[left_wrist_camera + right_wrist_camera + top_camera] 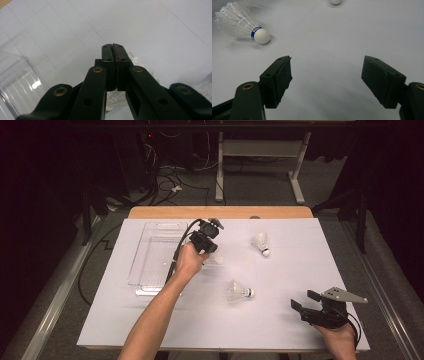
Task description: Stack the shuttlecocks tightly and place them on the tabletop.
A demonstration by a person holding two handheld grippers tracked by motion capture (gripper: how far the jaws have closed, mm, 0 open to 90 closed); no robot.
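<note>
Item: shuttlecocks to tray, step in hand.

Left gripper (210, 251): fingers (110, 53) pressed together on the feathers of a shuttlecock (136, 61), just right of the clear tray (150, 257).

Right gripper (303, 301): fingers wide apart, empty, low over the table (300, 330).

Loose shuttlecocks: one mid-table (239, 291), one farther back (260, 243).

Handling: carry level over the tray rim, lower, then release; a hard squeeze likely crushes feathers.
</note>
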